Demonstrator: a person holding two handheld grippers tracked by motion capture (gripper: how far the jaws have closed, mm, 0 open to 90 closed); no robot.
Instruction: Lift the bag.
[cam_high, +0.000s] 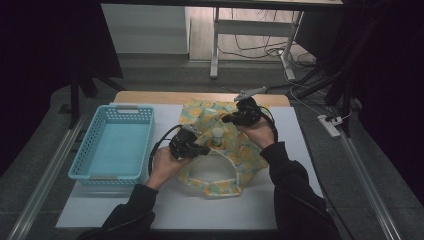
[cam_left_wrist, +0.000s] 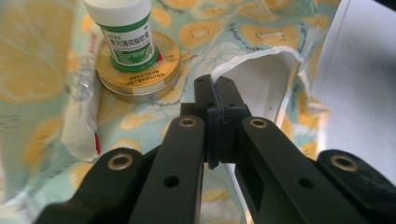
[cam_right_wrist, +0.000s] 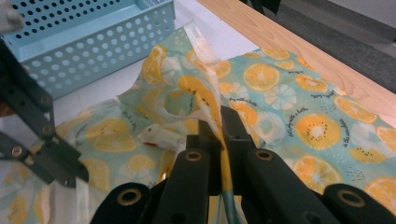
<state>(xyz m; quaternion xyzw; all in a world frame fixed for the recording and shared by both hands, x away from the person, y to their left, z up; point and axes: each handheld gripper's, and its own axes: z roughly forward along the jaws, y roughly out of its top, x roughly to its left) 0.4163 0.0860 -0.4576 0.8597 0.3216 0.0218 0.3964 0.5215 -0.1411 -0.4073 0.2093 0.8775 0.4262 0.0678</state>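
Note:
A teal fabric bag (cam_high: 245, 150) printed with orange slices lies on the white mat. A white bottle (cam_left_wrist: 126, 32) with a green label stands on a round gold tin (cam_left_wrist: 140, 79), which rests on the fabric. A clear plastic packet (cam_left_wrist: 81, 116) lies beside the tin. My left gripper (cam_left_wrist: 215, 91) is shut at the bag's white-lined rim, right of the tin; in the high view the left gripper (cam_high: 204, 149) sits beside the bottle (cam_high: 217, 135). My right gripper (cam_right_wrist: 219, 123) is shut on a raised fold of the bag (cam_right_wrist: 299, 102), at its far side (cam_high: 227, 119).
An empty light-blue perforated basket (cam_high: 127, 107) stands left of the bag, its wall (cam_right_wrist: 93, 37) close behind the fabric. The wooden table edge (cam_right_wrist: 289, 37) runs along the far side. Bare white mat (cam_high: 175, 205) lies between the bag and the person.

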